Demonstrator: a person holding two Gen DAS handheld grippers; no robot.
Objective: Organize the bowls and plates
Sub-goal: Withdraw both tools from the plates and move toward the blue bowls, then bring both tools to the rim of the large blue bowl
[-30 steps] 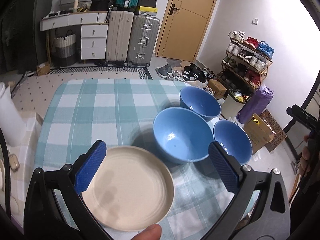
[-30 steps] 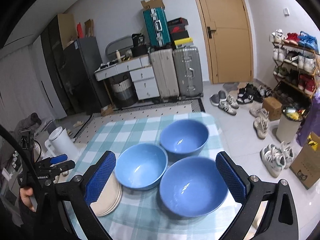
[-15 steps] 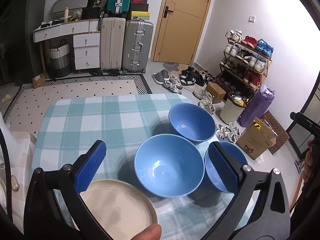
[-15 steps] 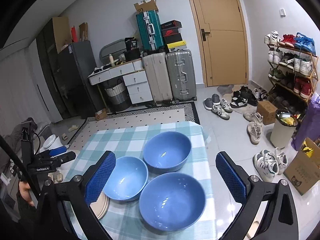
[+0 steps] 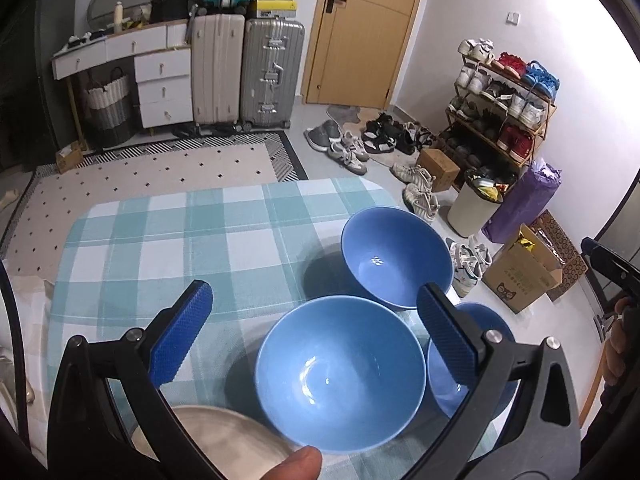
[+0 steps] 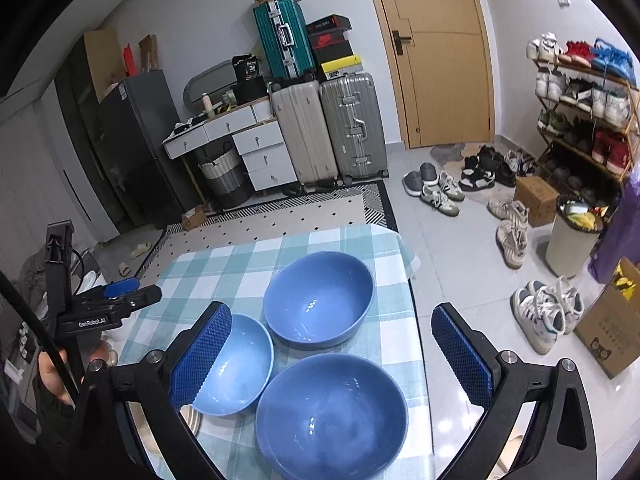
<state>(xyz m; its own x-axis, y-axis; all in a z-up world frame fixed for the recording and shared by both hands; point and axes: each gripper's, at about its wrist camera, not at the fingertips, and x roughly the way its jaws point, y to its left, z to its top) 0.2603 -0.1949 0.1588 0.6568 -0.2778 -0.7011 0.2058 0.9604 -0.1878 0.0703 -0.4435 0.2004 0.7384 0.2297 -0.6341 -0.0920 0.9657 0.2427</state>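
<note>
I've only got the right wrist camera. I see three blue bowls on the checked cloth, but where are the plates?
Observer: The left wrist view shows a cream plate on the checked cloth, at the near left, right beside the nearest blue bowl.
Operator: Is the left gripper holding anything?
Observer: No. The left gripper is open and empty, with that bowl framed between its fingers.
</note>
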